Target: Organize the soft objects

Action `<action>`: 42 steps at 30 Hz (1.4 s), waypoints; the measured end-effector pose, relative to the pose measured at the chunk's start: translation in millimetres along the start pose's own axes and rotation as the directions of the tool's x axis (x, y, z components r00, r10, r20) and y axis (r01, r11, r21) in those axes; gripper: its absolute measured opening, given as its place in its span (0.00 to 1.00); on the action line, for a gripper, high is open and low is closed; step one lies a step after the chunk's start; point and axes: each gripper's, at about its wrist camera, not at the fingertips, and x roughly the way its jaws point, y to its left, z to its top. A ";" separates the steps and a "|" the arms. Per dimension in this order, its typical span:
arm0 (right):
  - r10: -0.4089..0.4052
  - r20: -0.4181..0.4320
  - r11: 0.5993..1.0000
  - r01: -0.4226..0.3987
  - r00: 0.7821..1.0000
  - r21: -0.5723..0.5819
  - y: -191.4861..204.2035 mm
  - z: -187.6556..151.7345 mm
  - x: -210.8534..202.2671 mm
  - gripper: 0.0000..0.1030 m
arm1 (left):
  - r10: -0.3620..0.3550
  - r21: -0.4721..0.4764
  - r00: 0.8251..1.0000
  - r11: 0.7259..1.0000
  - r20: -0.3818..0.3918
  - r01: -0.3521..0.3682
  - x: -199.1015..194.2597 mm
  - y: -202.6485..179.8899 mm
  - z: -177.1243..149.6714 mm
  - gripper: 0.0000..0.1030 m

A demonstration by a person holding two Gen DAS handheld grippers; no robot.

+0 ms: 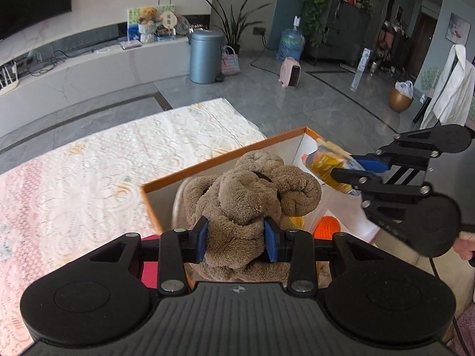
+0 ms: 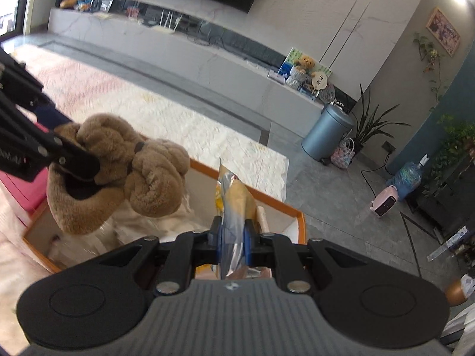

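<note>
Placement step, w/ both loads over the orange-rimmed box (image 1: 207, 160) at frame centre. Left gripper (image 1: 235, 234) pinched the brown plush toy (image 1: 246, 195); right gripper (image 2: 233, 237) was nearly closed on a crinkly snack packet (image 2: 234, 201). Best to lower each into free box space, then let go separately.

A grey tiled floor (image 1: 267, 98) bears a pale lace-patterned rug (image 1: 118, 160).
</note>
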 end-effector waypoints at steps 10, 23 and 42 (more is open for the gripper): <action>0.007 -0.103 0.999 -0.010 0.995 -0.032 4.6 -23.1 55.7 0.11 | -0.002 0.025 0.997 1.000 -0.074 0.004 43.3 -11.5 -1.6 0.42; 0.057 -0.152 0.995 -0.044 0.987 0.088 0.6 -27.8 72.0 0.22 | 0.032 0.062 0.993 0.998 -0.118 -0.025 51.0 -20.8 -5.6 0.55; 0.065 -0.101 0.984 -0.047 0.993 0.171 0.0 11.6 -8.7 0.69 | 0.054 0.081 0.998 0.995 0.042 -0.058 -33.3 -21.5 0.7 0.72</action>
